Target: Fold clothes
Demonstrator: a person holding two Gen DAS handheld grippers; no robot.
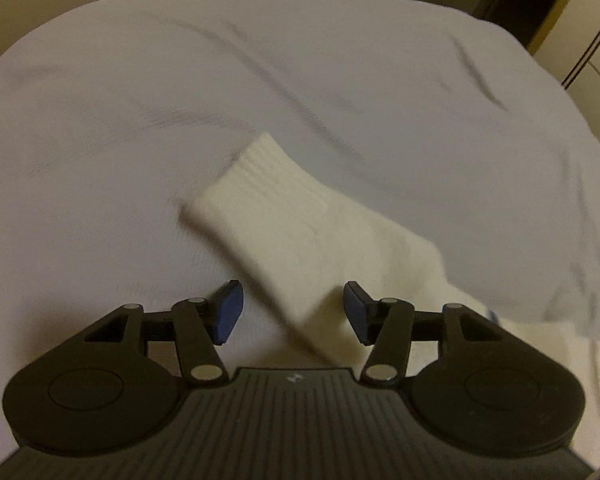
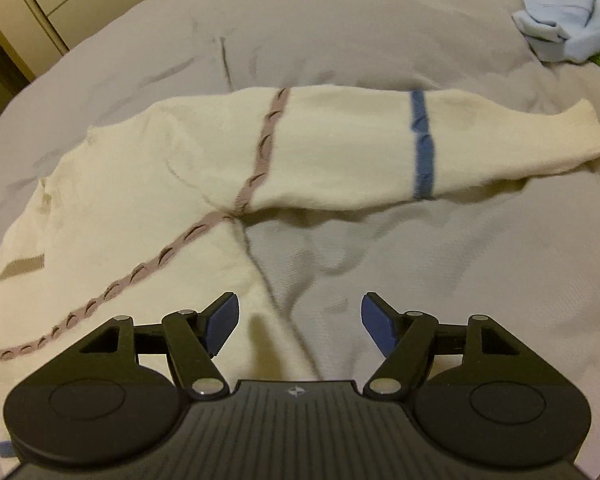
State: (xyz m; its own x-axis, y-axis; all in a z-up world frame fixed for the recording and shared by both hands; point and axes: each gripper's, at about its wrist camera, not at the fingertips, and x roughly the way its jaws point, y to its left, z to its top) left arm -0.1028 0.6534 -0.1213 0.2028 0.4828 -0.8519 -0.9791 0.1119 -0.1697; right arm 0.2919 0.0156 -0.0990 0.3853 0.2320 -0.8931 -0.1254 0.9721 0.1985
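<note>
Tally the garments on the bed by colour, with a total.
Cream: 1, the cream knit sweater with mauve and blue stripes, one sleeve spread out, its ribbed cuff also in the left wrist view.
Light blue: 1, the crumpled light blue fleece garment at the far edge.
Total: 2

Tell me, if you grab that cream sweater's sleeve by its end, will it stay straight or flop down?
Probably flop. The sweater looks like soft knit, creased and draped flat on the bedsheet. Its sleeve already bends at the shoulder, so it would likely dangle and drag the body along. It looks fuzzy, so probably not slippery.
</note>
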